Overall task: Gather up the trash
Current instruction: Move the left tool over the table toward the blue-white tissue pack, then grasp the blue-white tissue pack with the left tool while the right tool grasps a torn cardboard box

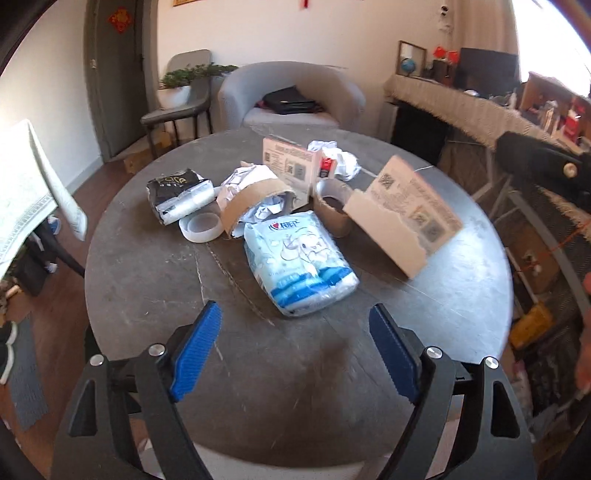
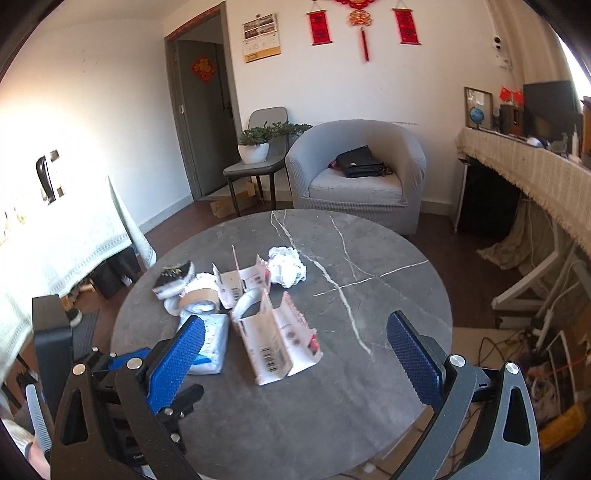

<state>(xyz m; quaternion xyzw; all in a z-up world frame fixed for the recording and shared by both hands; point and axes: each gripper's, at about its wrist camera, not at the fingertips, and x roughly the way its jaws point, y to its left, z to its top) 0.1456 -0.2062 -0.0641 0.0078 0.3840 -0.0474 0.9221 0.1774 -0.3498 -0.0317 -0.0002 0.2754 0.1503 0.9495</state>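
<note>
Wall scrolls [image 2: 320, 27] right view only, tape ring [image 1: 201, 228] left

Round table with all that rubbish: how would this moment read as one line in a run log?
stage: approach | left gripper: open, empty | right gripper: open, empty | trash on round table: blue tissue pack, torn box, untouched

A heap of trash lies on the round grey table [image 1: 147, 280], toward its far-left part. Nearest the near edge is a pale blue tissue pack [image 1: 301, 262], lying flat. Right of it a torn cardboard box [image 1: 404, 214] tilts on its side, with a brown tape roll [image 1: 332, 206] just beside it. A clear tape ring [image 1: 201, 228] and a black-and-white wrapper [image 1: 177, 195] lie leftmost. Crumpled white paper [image 1: 340, 158] sits nearest the far edge, behind an upright torn carton [image 1: 290, 164].
</note>
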